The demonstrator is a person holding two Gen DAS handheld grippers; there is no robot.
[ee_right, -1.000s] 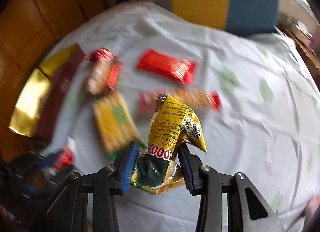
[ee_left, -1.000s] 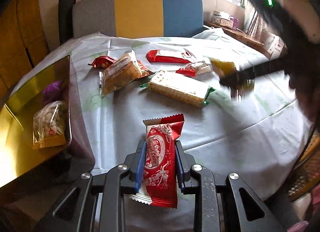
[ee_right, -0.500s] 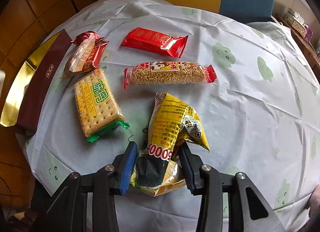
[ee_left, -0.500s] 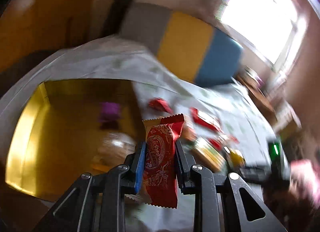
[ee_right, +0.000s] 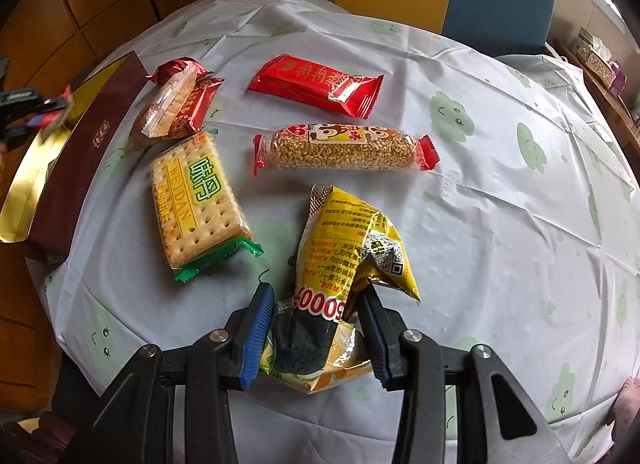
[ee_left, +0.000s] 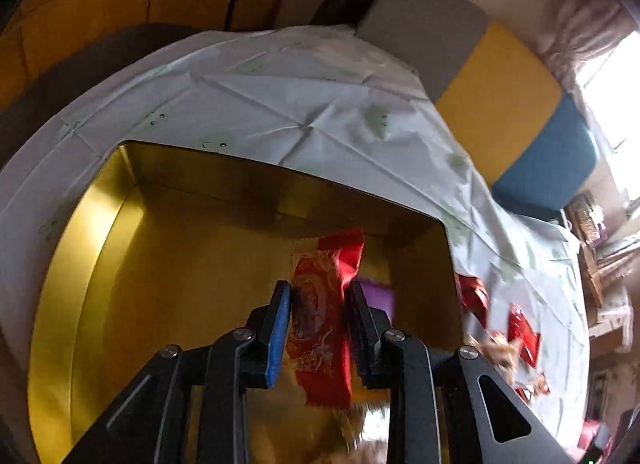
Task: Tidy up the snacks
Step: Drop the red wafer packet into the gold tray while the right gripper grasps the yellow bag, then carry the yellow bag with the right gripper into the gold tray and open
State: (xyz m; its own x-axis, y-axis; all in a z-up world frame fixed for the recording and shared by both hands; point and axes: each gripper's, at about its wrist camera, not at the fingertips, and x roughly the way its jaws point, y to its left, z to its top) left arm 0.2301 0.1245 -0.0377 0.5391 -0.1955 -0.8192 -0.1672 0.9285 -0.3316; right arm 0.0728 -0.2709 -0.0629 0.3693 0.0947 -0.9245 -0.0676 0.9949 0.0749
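Red packet (ee_left: pixel 320 328) now over gold box (ee_left: pixel 120 284), WEIDAN crackers (ee_right: pixel 196 200)

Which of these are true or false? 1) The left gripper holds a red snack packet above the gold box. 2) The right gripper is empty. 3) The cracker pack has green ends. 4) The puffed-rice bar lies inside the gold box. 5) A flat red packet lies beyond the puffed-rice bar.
1) True: the left gripper is shut on the red snack packet over the gold box.
2) False: the right gripper is shut on a yellow bag.
3) True: the cracker pack has green ends.
4) False: the puffed-rice bar lies on the tablecloth.
5) True: the flat red packet lies beyond it.
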